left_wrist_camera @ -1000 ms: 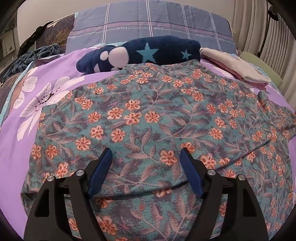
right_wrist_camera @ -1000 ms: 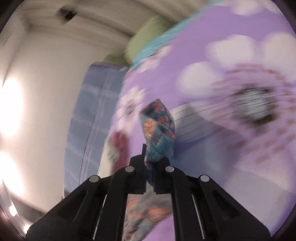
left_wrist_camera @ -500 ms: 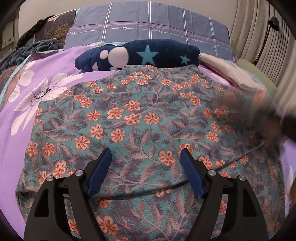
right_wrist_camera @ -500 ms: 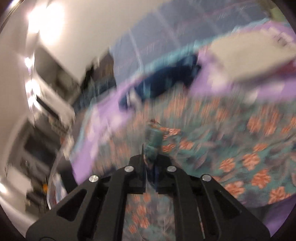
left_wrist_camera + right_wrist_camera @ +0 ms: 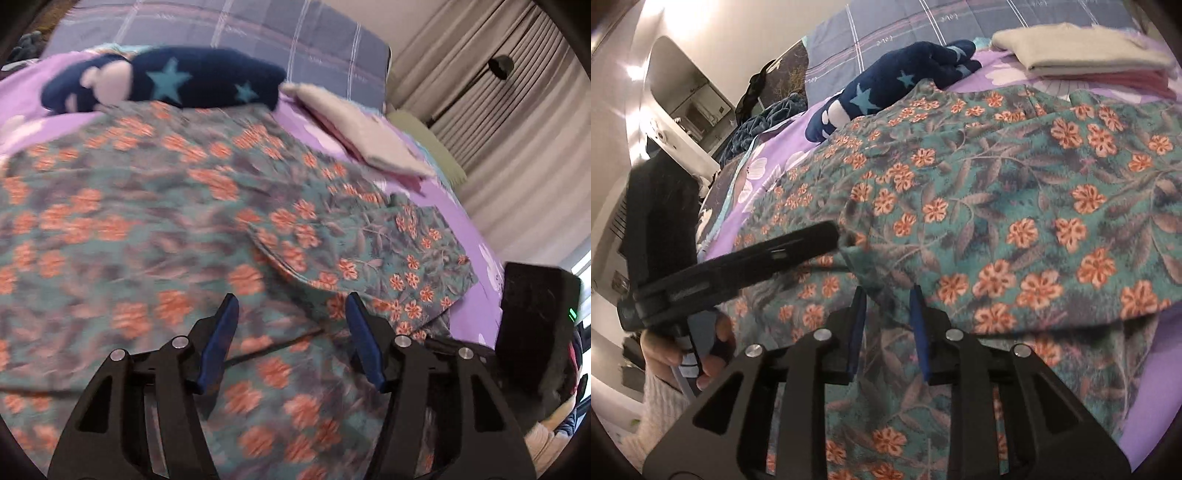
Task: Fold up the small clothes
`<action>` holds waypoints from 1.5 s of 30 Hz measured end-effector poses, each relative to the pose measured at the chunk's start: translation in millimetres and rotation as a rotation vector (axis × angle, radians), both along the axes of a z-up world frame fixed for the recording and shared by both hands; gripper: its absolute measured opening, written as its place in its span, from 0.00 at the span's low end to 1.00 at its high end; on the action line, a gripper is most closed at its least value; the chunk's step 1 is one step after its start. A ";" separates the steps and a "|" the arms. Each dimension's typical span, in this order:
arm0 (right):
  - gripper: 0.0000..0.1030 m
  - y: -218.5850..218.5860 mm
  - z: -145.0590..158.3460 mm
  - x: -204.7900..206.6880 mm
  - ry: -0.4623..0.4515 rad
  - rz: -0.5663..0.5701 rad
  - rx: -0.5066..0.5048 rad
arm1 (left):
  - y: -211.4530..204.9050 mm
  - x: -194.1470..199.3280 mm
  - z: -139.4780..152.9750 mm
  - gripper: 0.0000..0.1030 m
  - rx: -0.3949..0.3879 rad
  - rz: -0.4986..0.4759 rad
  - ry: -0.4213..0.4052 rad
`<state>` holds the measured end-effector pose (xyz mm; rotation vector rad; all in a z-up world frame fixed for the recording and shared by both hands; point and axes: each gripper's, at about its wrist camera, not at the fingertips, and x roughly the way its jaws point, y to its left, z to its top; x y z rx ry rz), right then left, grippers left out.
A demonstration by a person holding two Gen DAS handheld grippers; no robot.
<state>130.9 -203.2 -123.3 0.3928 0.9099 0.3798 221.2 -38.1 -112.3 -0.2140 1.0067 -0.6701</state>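
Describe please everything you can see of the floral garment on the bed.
The floral garment is thin teal cloth printed with orange flowers and grey-brown leaves. It lies spread over the purple bedsheet, with one side part folded inward over its body. Its far edge touches the navy star-patterned item. The right tool, just opening, has the cloth below its jaws, not pinched.

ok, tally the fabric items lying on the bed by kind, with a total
Floral garment: 1
Navy star-print fleece item: 1
Folded beige and pink pile: 1
Plaid pillow: 1
Dark blue blanket, far edge: 1
Total: 5
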 end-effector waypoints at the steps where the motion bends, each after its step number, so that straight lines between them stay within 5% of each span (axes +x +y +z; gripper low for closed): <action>1: 0.24 -0.4 -0.6 2.2 -0.004 -0.003 0.003 | -5.4 1.7 -0.5 0.60 -0.003 -0.002 0.001; 11: 0.24 -8.4 -5.5 -5.7 -0.027 -0.009 0.027 | -23.7 16.3 -3.3 0.66 -0.086 0.007 0.099; 12: 0.24 -9.0 -5.7 -5.5 -0.027 -0.010 0.030 | -26.6 15.7 -3.5 0.60 -0.075 0.005 0.080; 13: 0.24 -9.6 -5.8 -4.6 -0.028 -0.010 0.035 | -30.4 15.2 -3.9 0.28 -0.053 -0.007 0.064; 14: 0.24 -11.0 -5.7 -5.4 -0.027 -0.011 0.038 | -29.3 15.0 -3.5 0.07 -0.035 -0.023 0.065; 15: 0.25 -11.9 -4.6 -6.3 -0.025 -0.013 0.040 | -32.9 15.3 -4.4 0.02 -0.015 -0.031 0.070; 21: 0.41 -13.2 10.8 -20.7 -0.080 0.002 -0.029 | -48.8 4.7 55.2 0.02 -0.021 -0.063 -0.116; 29: 0.43 -37.6 21.7 -6.4 -0.116 -0.103 -0.006 | -29.3 -5.5 159.4 0.02 -0.053 -0.045 -0.354; 37: 0.39 -36.5 2.6 3.9 -0.053 -0.186 -0.117 | 49.3 6.7 171.1 0.02 0.008 0.131 -0.374; 45: 0.52 -20.0 2.7 2.1 -0.062 -0.149 -0.196 | 154.3 10.8 153.8 0.02 0.030 0.330 -0.314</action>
